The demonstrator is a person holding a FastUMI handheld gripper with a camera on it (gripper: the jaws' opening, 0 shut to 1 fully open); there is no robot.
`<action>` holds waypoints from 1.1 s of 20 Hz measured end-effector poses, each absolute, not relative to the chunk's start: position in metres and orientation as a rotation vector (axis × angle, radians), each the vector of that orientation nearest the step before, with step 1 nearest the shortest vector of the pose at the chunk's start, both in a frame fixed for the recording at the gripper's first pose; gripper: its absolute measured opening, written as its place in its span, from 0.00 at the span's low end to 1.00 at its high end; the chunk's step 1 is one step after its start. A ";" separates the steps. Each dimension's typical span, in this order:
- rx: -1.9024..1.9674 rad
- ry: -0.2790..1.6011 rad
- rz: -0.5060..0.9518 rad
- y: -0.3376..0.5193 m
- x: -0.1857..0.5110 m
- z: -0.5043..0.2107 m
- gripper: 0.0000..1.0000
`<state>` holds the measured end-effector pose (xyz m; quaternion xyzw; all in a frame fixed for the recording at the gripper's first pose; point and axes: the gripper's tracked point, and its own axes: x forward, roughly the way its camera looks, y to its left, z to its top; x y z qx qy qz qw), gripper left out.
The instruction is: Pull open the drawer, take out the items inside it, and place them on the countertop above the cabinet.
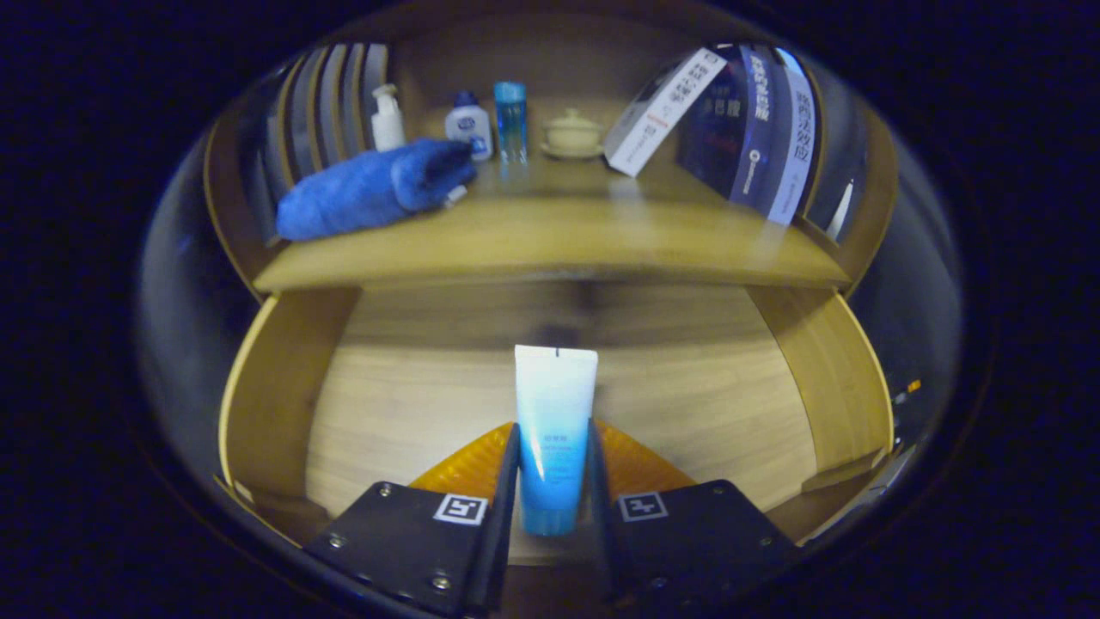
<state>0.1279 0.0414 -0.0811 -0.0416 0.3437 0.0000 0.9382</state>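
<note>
Drawer (275, 387) stands pulled open below the countertop (550, 245), its pale wooden floor showing and its side walls curving up on either hand. I have the gripper (554, 473) down inside it, and its two fingers are clamped on a squeeze tube (554, 430) that is white at the far end and blue toward me. Both fingers (507, 481) press against the tube's sides, so I read the claw as clenched on it. The tube runs straight ahead between the fingers, its flat crimped end pointing away from me toward the back of the drawer. I cannot tell whether it is lifted clear of the drawer floor or resting on it.

On the countertop above, I see a rolled blue towel (374, 189) lying at the left. Just behind it stands a white pump bottle (387, 120), then a small white bottle with a blue cap (469, 127), touching or nearly touching the towel's end, and a clear blue bottle (510, 120) just beside that. A cream lidded cup on a saucer (573, 133) sits near the middle back. To its right a white box (657, 112) leans tilted against a row of dark books (756, 129).
</note>
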 end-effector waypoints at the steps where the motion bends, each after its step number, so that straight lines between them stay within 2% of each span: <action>1: -0.099 0.638 0.002 0.042 0.128 -0.065 0.41; 7: -0.117 0.325 0.058 0.064 0.126 0.027 0.41; 14: -0.089 0.113 0.079 0.085 0.150 0.112 0.40; 17: -0.077 0.063 0.053 0.084 0.171 0.124 0.40; 22: -0.005 0.105 0.015 0.076 0.213 0.097 0.40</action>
